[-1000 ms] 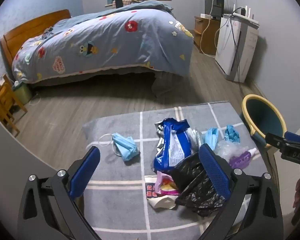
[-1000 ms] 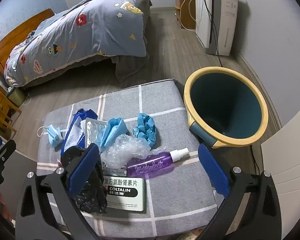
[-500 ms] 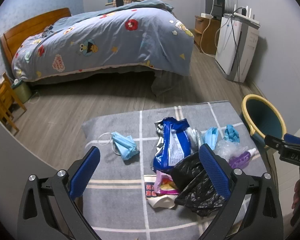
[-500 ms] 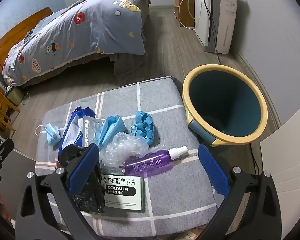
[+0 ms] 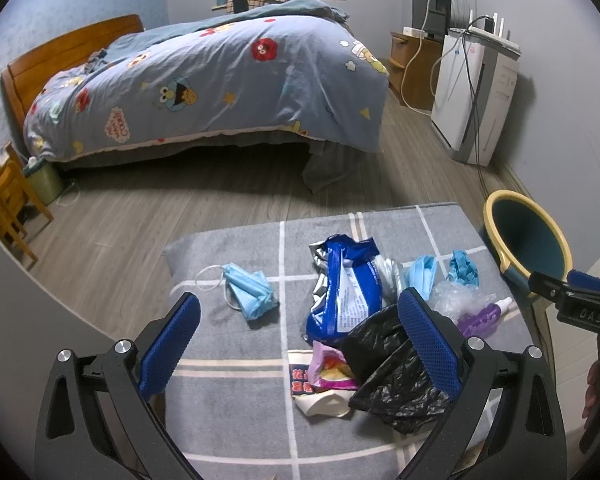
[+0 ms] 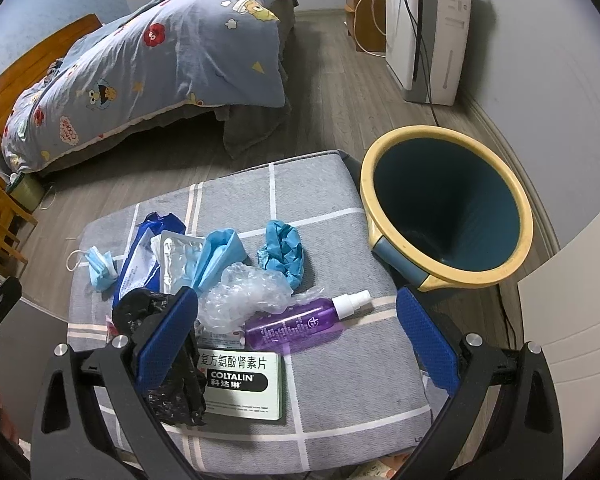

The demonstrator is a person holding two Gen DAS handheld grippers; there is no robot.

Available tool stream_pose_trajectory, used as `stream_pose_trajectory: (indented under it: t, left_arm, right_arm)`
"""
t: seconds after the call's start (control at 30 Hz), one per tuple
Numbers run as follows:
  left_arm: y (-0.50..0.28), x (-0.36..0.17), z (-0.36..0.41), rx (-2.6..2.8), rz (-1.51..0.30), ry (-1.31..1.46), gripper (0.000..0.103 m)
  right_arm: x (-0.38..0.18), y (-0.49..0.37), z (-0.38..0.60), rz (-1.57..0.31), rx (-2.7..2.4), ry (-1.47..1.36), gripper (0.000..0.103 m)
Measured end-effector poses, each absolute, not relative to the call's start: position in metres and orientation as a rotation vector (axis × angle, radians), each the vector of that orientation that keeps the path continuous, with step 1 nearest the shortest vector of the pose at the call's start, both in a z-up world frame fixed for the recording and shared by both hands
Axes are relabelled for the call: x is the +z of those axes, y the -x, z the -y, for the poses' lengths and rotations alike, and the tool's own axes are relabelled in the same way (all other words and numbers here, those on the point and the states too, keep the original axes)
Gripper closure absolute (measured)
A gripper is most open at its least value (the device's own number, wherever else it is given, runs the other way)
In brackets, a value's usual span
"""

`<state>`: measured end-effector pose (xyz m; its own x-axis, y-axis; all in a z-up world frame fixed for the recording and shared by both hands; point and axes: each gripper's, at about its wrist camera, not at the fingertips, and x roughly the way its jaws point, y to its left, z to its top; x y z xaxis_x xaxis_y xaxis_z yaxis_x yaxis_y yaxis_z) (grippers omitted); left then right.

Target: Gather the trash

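Above the grey cushion (image 6: 340,364), both tools, left (image 5: 300,344) and right (image 6: 296,336), wide open, empty, trash pile (image 6: 236,304) between the fingers.

**Two wrist cameras looking down over one grey checked surface**

The left wrist camera is sitting behind the left tongs (image 5: 298,340), looking forward and down across the grey checked surface (image 5: 228,248) toward the bed (image 5: 220,80), from the surface's near left side. The right wrist camera is riding behind the right tongs (image 6: 298,338), facing the same general way but from further right, with the bin (image 6: 446,216) looming close at its right. Both are hanging near the litter, above it. They are sharing the surface, the black bag (image 5: 392,364), the purple bottle (image 6: 296,322), the bin and the bed. Each view is catching the other tongs at its edge.
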<state>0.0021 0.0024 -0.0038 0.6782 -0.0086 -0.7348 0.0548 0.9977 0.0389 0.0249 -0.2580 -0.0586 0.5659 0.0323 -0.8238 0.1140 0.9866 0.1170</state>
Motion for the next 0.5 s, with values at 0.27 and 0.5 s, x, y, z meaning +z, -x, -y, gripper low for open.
stream_pose_trajectory:
  t: [0.27, 0.5]
  left_arm:
    - [-0.0024, -0.0041, -0.0034, -0.036, -0.830, -0.059, 0.005]
    - [-0.0023, -0.0044, -0.0036, -0.037, -0.831, -0.058, 0.005]
  right_arm:
    - [-0.0592, -0.0260, 0.2580, -0.974, -0.050, -0.162, 0.005]
    - [-0.0601, -0.0262, 0.2588, -0.978, -0.052, -0.159, 0.005]
